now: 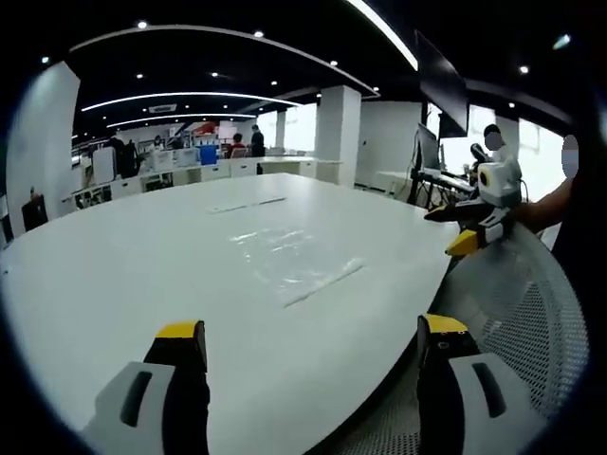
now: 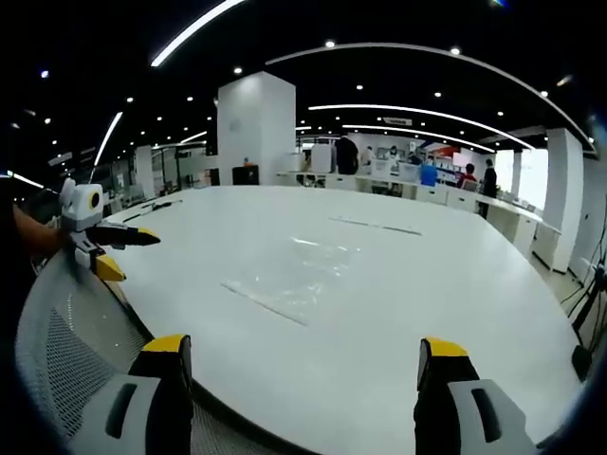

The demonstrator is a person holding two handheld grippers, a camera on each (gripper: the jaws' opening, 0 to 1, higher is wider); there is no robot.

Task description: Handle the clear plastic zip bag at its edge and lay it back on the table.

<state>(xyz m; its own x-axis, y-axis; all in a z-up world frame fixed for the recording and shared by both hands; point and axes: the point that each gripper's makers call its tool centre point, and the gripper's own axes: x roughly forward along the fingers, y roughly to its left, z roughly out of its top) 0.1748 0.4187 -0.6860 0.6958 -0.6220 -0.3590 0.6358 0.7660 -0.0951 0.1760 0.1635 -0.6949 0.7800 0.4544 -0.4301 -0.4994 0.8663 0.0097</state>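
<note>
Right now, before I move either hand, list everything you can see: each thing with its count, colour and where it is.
Zip bag: one, clear plastic, lying flat on the table ahead of both grippers, touched by neither.
Second flat clear item: one, farther back on the table; too small to identify.
Table: one, white, large with a rounded edge.
Mesh chair back: one, light grey, at the table's near edge.
Pillar: one, white, behind the table.
Desks with people: several, in the office background.
Left gripper: black jaws with yellow tips, open, empty, over the table's near edge.
Right gripper: same colours, open, empty, over the table's near edge.
</note>
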